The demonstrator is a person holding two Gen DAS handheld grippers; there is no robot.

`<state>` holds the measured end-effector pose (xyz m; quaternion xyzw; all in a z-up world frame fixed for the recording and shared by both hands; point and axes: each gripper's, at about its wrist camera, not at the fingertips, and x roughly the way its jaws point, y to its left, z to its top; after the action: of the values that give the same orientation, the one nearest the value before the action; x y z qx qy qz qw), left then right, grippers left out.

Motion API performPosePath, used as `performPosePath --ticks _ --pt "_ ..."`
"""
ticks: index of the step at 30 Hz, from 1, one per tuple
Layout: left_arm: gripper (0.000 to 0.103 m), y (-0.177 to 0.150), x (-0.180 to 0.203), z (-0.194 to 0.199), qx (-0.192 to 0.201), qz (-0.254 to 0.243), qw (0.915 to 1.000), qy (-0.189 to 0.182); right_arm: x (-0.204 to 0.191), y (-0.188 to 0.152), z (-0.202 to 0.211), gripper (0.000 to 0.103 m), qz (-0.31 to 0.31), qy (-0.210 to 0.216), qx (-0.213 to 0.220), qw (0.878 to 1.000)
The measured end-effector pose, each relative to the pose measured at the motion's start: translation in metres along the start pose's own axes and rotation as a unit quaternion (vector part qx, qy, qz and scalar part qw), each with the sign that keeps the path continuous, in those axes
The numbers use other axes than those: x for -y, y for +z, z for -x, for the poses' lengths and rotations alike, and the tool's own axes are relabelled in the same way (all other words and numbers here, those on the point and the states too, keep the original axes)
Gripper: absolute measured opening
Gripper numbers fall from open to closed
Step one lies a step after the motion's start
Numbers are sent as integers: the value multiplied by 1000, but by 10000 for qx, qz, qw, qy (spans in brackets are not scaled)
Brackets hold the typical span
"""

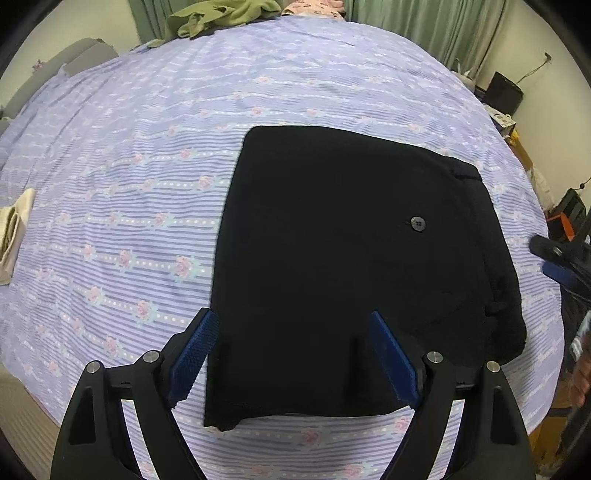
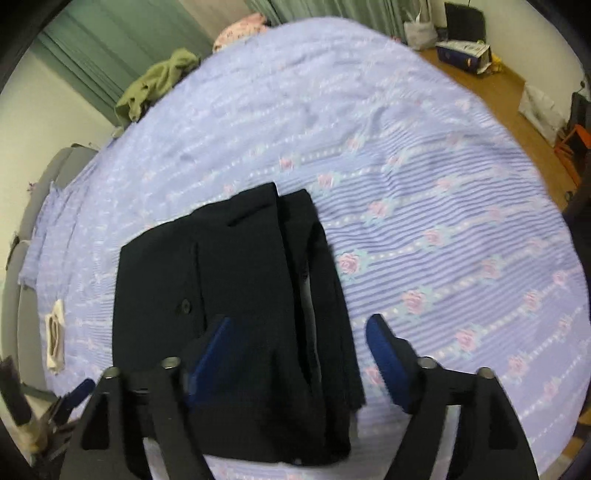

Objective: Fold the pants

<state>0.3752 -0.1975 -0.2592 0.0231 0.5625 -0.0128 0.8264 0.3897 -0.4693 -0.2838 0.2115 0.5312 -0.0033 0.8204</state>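
Black pants [image 1: 340, 266] lie folded into a compact rectangle on the lilac floral bedspread [image 1: 129, 166]; a button [image 1: 417, 222] faces up. My left gripper [image 1: 291, 354] hovers open over the pants' near edge, holding nothing. In the right wrist view the pants [image 2: 240, 295] show stacked layers at their right side. My right gripper [image 2: 299, 354] is open above that near edge, empty. The right gripper's tips also show at the right edge of the left wrist view [image 1: 554, 258].
A folded cream cloth [image 1: 14, 232] lies at the bed's left side. An olive garment [image 1: 218, 16] and a pink item [image 1: 314, 7] lie at the far end. Green curtains [image 1: 424, 22], bags and boxes [image 2: 465, 51] stand on the wooden floor [image 2: 517, 103] to the right.
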Motion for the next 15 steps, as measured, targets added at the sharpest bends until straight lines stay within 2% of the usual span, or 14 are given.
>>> performPosePath --ticks 3,7,10,15 --pt "89 -2 -6 3 80 -108 9998 140 1 -10 7 79 124 18 -70 9999" --pt "91 -2 -11 -1 60 -201 9984 516 4 -20 -8 79 264 53 -283 9992" --pt "91 1 -10 -4 -4 -37 9989 471 8 -24 -29 79 231 188 -447 9986" --pt "91 4 4 -8 16 -124 9985 524 24 -18 -59 79 -148 471 -664 9966"
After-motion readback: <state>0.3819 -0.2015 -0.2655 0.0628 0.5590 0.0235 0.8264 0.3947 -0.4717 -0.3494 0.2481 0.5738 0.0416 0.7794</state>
